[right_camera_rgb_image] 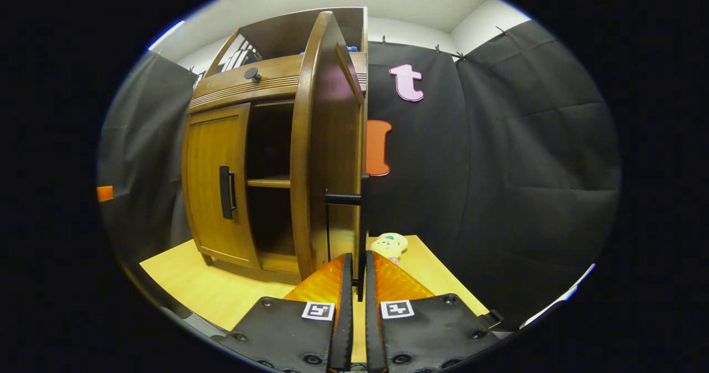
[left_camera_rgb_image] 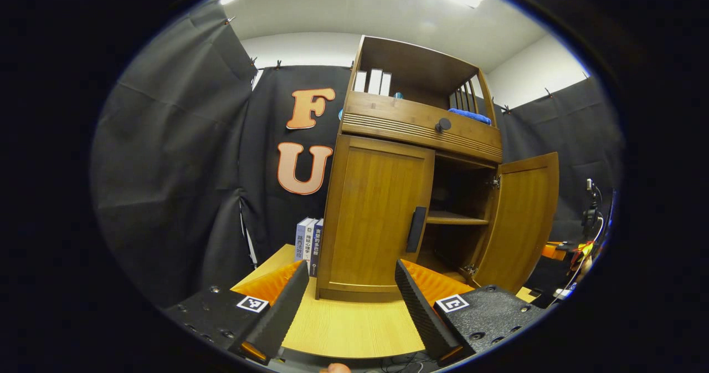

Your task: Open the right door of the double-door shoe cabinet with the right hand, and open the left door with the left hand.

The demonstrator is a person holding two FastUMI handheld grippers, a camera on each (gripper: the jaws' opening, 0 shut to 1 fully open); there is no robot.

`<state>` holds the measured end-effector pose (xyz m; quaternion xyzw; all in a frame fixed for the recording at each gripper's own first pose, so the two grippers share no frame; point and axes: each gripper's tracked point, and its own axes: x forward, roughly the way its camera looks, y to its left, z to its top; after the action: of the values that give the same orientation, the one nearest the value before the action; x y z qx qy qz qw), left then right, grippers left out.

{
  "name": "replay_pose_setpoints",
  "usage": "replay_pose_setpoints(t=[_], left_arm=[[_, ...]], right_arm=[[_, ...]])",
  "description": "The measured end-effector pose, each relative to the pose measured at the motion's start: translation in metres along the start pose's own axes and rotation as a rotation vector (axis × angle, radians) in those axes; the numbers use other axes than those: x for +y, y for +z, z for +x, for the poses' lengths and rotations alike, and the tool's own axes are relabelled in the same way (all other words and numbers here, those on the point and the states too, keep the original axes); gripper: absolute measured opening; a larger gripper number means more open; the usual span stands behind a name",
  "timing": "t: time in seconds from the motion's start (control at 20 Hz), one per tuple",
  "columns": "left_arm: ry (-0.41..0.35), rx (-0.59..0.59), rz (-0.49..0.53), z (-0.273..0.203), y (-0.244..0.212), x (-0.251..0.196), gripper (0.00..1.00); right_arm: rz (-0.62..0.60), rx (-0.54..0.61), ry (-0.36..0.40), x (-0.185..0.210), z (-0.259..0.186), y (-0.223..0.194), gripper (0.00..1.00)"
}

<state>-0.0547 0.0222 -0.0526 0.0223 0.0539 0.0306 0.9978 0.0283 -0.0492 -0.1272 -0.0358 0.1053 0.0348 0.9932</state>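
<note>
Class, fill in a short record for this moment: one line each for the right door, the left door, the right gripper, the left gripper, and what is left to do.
right door: swung open, shelf visible inside
left door: closed
right gripper: shut on the right door's handle
left gripper: open, in front of the left door, touching nothing
left door's handle: not yet grasped
left to do: open the left door

I see three books [left_camera_rgb_image: 309, 241] standing on the wooden table [left_camera_rgb_image: 354, 328], a blue cloth [left_camera_rgb_image: 469, 116] up high, a small soft toy [right_camera_rgb_image: 389, 245] by my table edge.
</note>
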Motion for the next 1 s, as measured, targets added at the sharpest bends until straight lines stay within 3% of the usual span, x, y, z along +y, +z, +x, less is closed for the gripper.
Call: replay_pose_setpoints(t=[0.15, 0.4, 0.45, 0.55, 0.6, 0.65, 0.7, 1.0], left_arm=[[0.000, 0.010, -0.002, 0.003, -0.004, -0.003, 0.92], [0.000, 0.022, 0.004, 0.009, -0.008, -0.008, 0.94], [-0.003, 0.024, 0.004, 0.011, -0.009, -0.010, 0.95], [-0.006, 0.031, 0.005, 0.016, -0.012, -0.015, 0.95], [-0.008, 0.034, 0.005, 0.018, -0.014, -0.018, 0.95], [-0.011, 0.038, 0.005, 0.022, -0.016, -0.020, 0.94], [-0.014, 0.043, 0.004, 0.025, -0.019, -0.023, 0.94], [-0.051, 0.060, 0.005, 0.053, -0.029, -0.052, 0.92]], right_arm=[[0.007, -0.001, -0.001, -0.009, -0.001, 0.000, 0.17], [0.028, -0.005, -0.023, -0.034, -0.005, -0.004, 0.13], [0.033, -0.006, -0.027, -0.038, -0.006, -0.004, 0.22], [0.043, -0.010, -0.038, -0.046, -0.010, -0.002, 0.22], [0.046, -0.014, -0.050, -0.053, -0.013, -0.003, 0.11], [0.049, -0.018, -0.058, -0.059, -0.014, -0.004, 0.22], [0.055, -0.019, -0.064, -0.065, -0.017, -0.005, 0.10], [0.070, -0.014, -0.026, -0.063, -0.030, -0.003, 0.10]])
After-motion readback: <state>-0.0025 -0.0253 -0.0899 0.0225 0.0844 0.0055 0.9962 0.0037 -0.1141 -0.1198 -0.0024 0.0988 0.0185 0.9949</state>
